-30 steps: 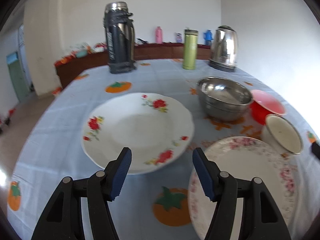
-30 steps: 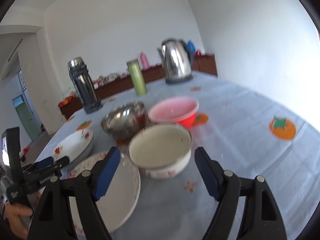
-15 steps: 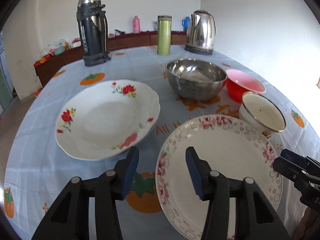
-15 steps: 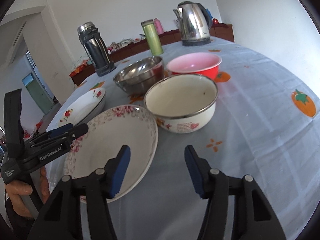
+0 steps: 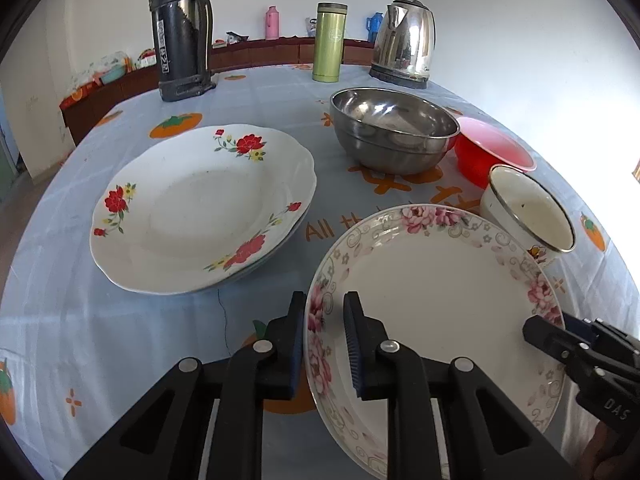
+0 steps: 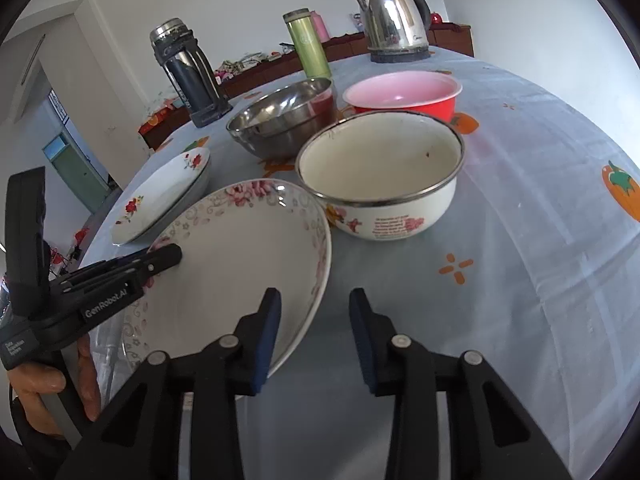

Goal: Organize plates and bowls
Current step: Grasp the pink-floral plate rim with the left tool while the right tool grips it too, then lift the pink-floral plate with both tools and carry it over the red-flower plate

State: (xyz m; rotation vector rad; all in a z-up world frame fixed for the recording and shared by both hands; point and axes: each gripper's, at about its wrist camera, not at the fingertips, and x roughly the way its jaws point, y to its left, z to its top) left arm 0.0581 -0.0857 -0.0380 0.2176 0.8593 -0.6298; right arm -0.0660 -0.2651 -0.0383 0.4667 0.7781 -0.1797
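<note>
"GenRobot.AI" on the left gripper (image 6: 160, 258); "All" on the tablecloth (image 5: 320, 232).

3 bowls (image 5: 394, 132), 2 flasks (image 5: 180, 32), 1 kettle (image 5: 404, 44), 1 pink-rim plate (image 5: 440, 292), red-flower plates (image 5: 200, 208) stacked, no. unclear

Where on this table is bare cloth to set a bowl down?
Bare tablecloth lies right of the enamel bowl, and more between the red-flower plate and the thermos. It is crowded where the steel bowl, red bowl and pink-rimmed plate cluster.

pink-flowered plate (image 5: 440, 292), red-flowered plate (image 5: 200, 208), red bowl (image 6: 404, 94).
</note>
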